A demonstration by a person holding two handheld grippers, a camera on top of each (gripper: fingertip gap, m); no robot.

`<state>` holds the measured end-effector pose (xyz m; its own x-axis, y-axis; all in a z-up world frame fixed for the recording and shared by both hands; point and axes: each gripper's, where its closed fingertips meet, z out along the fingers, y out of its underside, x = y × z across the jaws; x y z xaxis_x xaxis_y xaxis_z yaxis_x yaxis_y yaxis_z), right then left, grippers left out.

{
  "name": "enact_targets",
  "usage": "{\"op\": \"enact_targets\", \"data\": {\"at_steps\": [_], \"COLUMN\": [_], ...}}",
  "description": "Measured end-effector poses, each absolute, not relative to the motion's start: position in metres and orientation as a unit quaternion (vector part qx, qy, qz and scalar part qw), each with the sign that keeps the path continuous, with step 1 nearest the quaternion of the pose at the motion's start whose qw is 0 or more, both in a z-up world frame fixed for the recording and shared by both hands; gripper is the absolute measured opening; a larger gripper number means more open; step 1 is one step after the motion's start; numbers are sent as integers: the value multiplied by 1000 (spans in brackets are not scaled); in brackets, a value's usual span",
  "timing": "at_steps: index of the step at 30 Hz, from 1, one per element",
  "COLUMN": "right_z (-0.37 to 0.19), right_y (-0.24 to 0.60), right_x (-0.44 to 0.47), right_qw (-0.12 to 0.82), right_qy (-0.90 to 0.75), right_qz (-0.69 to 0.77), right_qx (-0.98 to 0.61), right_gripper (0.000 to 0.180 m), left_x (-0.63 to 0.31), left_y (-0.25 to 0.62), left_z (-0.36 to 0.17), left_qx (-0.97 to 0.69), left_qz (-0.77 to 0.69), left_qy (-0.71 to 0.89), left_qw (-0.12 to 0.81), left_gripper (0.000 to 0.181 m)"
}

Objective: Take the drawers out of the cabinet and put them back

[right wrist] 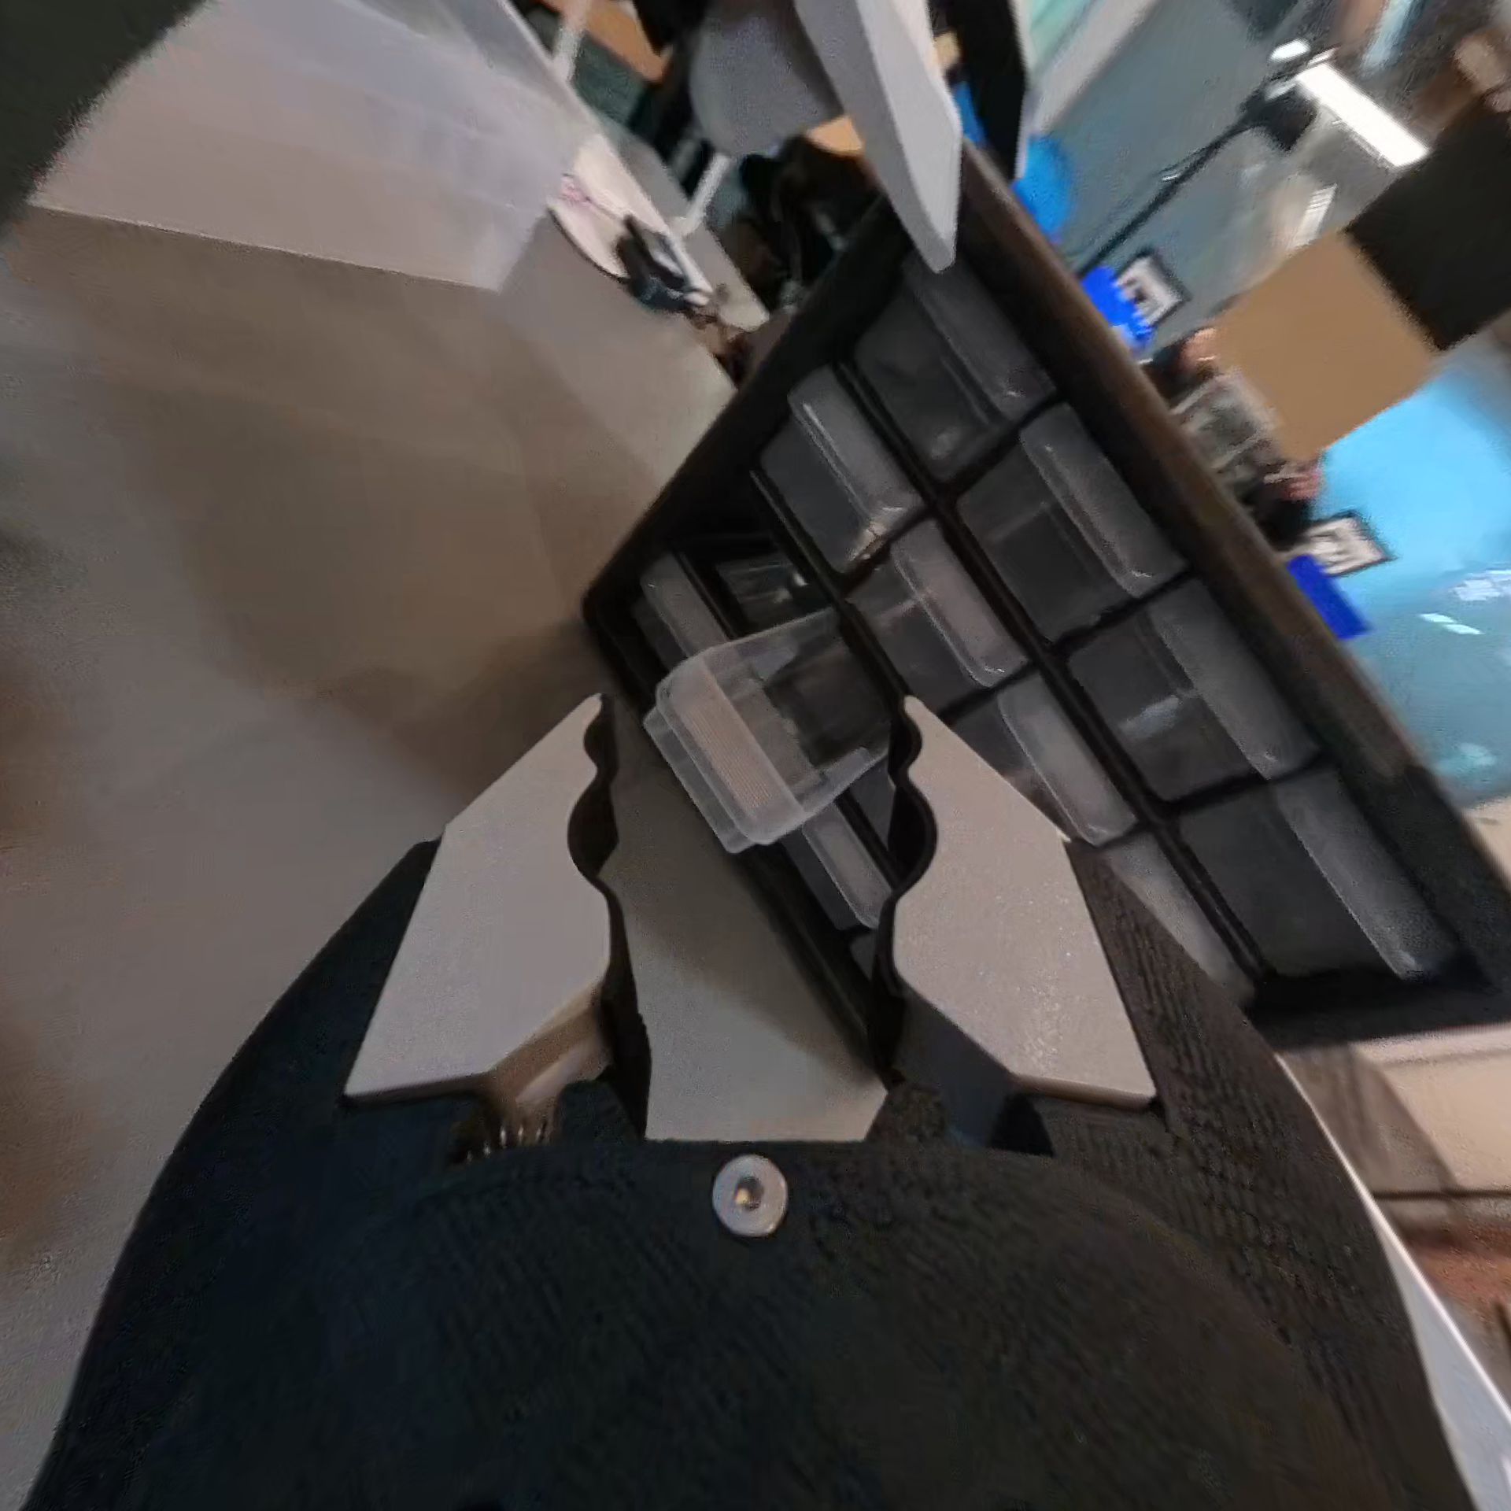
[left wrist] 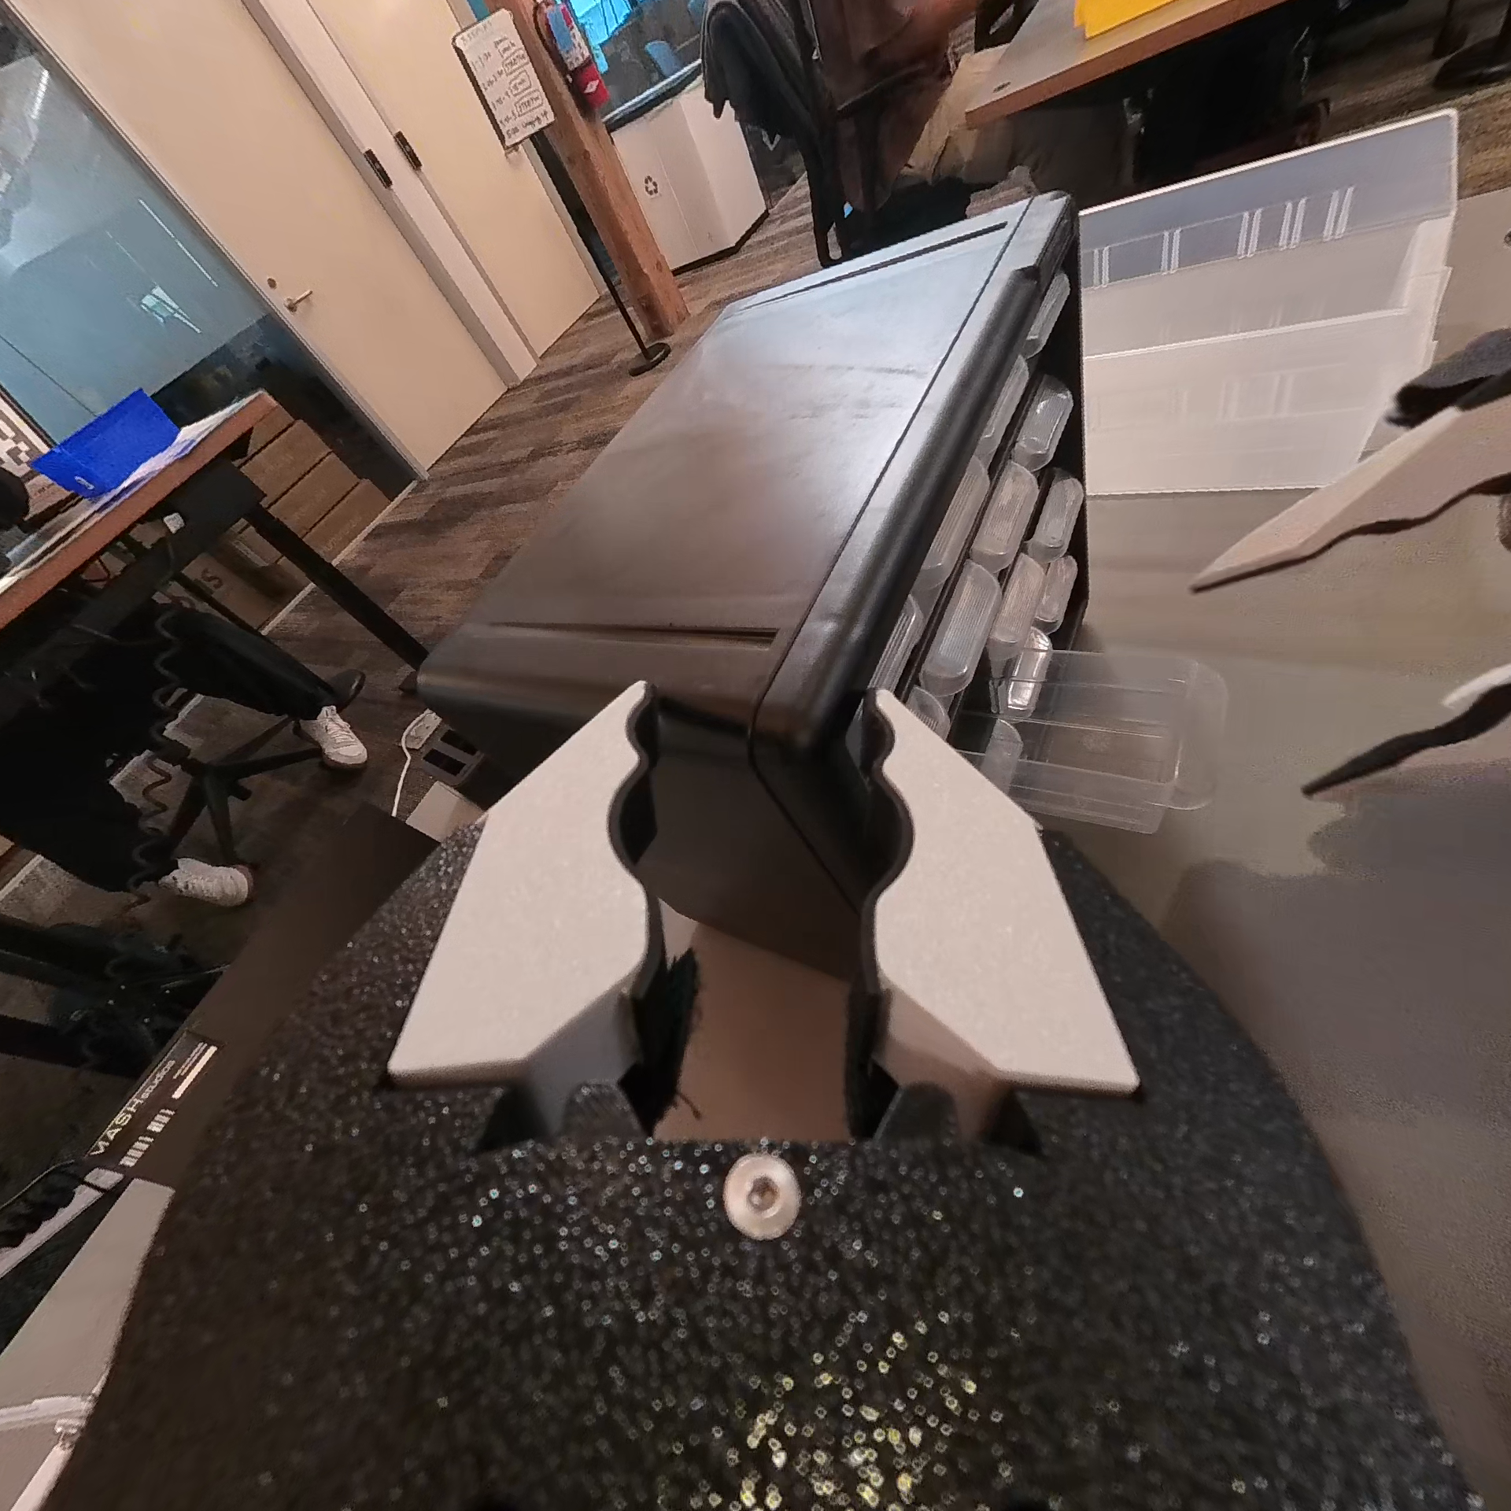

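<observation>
A black cabinet [left wrist: 736,458] with several clear drawers stands on a grey table [left wrist: 1267,940]. My left gripper [left wrist: 760,719] has its jaws clamped around the cabinet's near top corner. One clear drawer [left wrist: 1096,736] sticks partway out of a lower row. In the right wrist view this drawer [right wrist: 760,736] lies between the spread fingertips of my right gripper [right wrist: 756,711], which is open with a small gap on each side. The cabinet front [right wrist: 711,482] fills that view. The right gripper also shows in the left wrist view [left wrist: 1251,687], open beside the drawer.
A large translucent storage bin [left wrist: 1267,311] stands on the table behind the cabinet and also shows in the right wrist view [right wrist: 327,123]. A wooden desk [left wrist: 163,507] and a seated person's legs [left wrist: 245,736] are to the left. The table edge runs close to the cabinet's left side.
</observation>
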<state>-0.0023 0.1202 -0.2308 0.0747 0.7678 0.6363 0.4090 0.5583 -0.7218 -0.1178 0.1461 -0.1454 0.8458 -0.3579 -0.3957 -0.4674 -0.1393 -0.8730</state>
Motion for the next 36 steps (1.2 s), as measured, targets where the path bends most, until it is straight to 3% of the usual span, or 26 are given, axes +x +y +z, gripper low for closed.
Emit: {"op": "enact_targets", "data": {"at_steps": [1, 6, 12, 19, 24, 34, 36], "right_z": [-232, -261, -287, -296, -292, -264, -266], "right_y": [118, 130, 147, 101, 105, 74, 79], "right_x": [-5, -17, -15, 7, 27, 10, 16], "right_qw": [563, 481, 430, 371, 371, 336, 330], "right_qy": [-677, -773, -807, -844, -840, -799, -814], "right_qz": [161, 33, -86, -40, -62, 146, 128], "right_qx": [-445, -412, -396, -385, -390, -477, -460], "right_gripper": [66, 64, 26, 17, 21, 19, 19], "left_x": [-118, -118, -118, -118, -118, -115, -115], "left_y": [146, 146, 146, 146, 146, 145, 145], "left_z": [-145, -145, -145, -145, -145, -145, -145], "left_qx": [-753, -753, -753, -755, -755, -754, -754], "left_qz": [45, 45, 45, 43, 45, 42, 43], "left_qy": [274, 274, 275, 272, 272, 276, 276], "left_qw": [596, 596, 596, 596, 595, 594, 594], "left_gripper": [47, 47, 47, 47, 47, 47, 47]}}
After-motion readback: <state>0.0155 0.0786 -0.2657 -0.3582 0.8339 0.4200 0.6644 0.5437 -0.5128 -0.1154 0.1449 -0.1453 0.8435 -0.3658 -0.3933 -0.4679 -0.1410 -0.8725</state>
